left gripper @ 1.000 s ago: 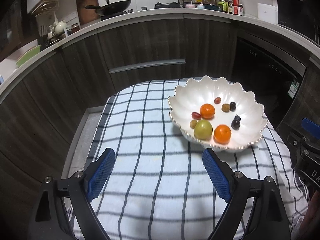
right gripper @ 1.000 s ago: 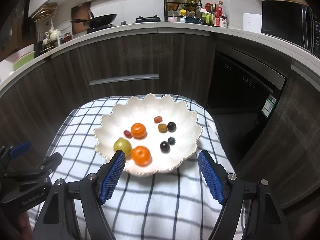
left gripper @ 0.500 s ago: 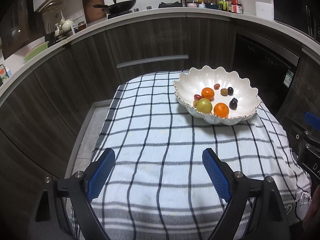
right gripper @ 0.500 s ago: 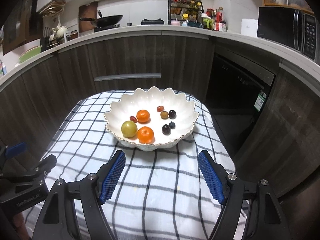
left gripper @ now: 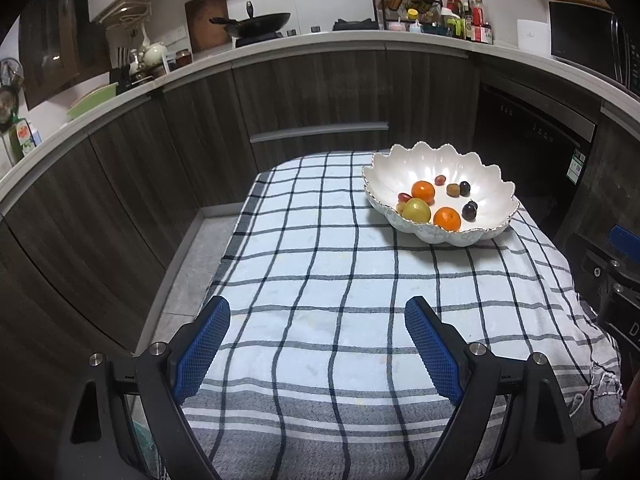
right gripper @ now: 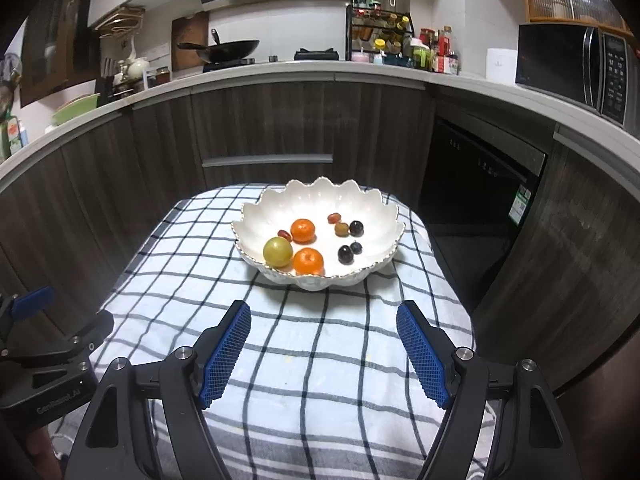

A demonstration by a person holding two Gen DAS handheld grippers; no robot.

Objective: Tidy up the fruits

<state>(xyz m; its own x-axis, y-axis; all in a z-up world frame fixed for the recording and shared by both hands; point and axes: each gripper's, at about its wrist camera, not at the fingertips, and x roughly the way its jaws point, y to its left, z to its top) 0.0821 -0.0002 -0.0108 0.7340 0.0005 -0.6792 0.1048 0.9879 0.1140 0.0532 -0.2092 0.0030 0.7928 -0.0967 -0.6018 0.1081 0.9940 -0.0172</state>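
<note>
A white scalloped bowl (left gripper: 492,184) (right gripper: 380,208) stands on the far right part of a checked cloth (left gripper: 320,280) (right gripper: 320,340). In it lie two oranges (right gripper: 308,261), a green-yellow round fruit (right gripper: 277,252), and several small red and dark grapes (right gripper: 345,254). My left gripper (left gripper: 317,312) hangs open over the near left of the cloth, nothing between its blue pads. Well short of the bowl, my right gripper (right gripper: 323,316) is open and empty too. Each gripper shows at the edge of the other's view.
The small cloth-covered table drops off at its left edge to a grey floor (left gripper: 180,264). Dark cabinets (right gripper: 280,128) curve behind it, with a dishwasher front (right gripper: 480,176) to the right. The counter above holds a wok (right gripper: 228,49), a spice rack and a microwave (right gripper: 572,68).
Both grippers have drawn back from the bowl toward the near edge of the table; the bowl looks smaller and farther. Both stayed open and empty.
</note>
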